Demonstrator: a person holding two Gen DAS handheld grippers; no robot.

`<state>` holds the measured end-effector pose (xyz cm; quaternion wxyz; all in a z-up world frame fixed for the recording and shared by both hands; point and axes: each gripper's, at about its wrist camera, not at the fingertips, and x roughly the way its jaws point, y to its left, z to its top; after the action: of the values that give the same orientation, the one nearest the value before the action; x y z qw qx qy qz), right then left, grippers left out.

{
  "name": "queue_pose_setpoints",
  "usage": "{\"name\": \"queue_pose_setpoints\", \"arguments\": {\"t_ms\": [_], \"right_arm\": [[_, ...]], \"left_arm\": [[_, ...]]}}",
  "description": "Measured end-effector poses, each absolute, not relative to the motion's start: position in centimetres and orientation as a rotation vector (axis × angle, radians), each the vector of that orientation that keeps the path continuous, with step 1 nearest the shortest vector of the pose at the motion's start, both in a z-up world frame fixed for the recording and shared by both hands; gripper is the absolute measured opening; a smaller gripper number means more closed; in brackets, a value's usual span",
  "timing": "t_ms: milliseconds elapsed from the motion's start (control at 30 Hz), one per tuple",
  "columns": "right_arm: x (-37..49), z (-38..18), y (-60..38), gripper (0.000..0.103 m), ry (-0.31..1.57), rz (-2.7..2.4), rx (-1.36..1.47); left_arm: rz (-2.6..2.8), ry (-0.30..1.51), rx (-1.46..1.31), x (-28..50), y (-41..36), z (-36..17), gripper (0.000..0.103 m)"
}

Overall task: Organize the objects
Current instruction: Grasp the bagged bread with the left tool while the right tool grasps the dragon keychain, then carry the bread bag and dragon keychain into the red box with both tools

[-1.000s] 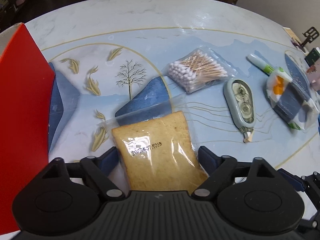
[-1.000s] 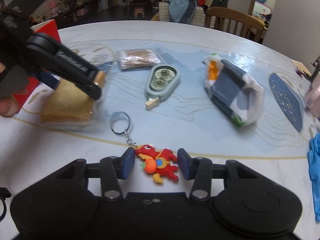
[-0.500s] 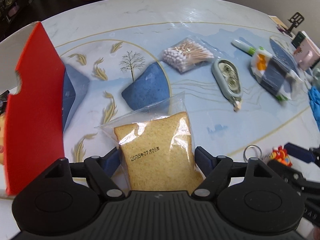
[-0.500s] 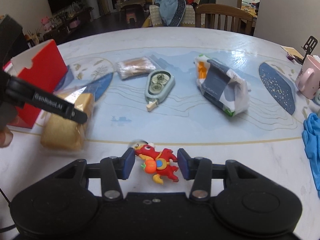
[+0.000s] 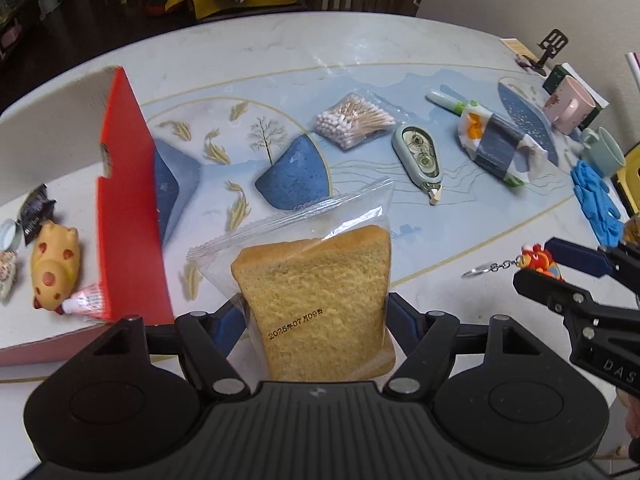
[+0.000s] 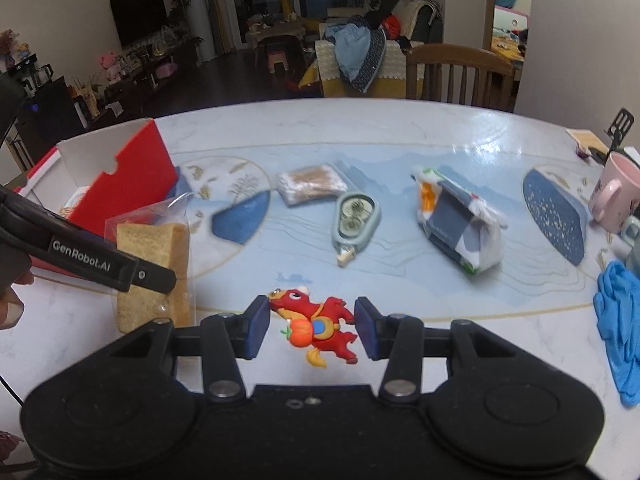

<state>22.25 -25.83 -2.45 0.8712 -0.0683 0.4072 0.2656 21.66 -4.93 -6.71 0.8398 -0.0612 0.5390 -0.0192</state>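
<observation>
Both loads lifted off table since a second ago: left gripper [image 5: 316,316] jaws closing on clear-bagged tan bread slice [image 5: 320,300]; right gripper [image 6: 311,328] clamps red dragon keychain [image 6: 316,324]; red cardboard box [image 5: 128,236] at table's left edge likely next

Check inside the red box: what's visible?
The red box holds a yellow spotted pig toy, a dark wrapper, a round cap and a shuttlecock. The red wall covers the rest.
</observation>
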Motion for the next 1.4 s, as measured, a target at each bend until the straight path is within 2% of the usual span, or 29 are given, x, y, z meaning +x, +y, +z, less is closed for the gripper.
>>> {"name": "queue_pose_setpoints", "arguments": {"t_ms": [367,900,1400], "right_arm": [[21.1,0.9,-22.8,0.045,0.788,0.598,-0.179],[20.2,5.1,-13.9,0.045,0.682,0.694,-0.266],[20.2,5.7,-3.3,0.045,0.640,0.762,-0.355]], "left_arm": [[-0.087,1.063,-0.169,19.0,-1.7,-2.8,0.073],[-0.040,1.007,-0.267,17.0,9.0,2.9,0.073],[0.085,0.961,-0.283,16.1,19.8,4.3,0.073]]}}
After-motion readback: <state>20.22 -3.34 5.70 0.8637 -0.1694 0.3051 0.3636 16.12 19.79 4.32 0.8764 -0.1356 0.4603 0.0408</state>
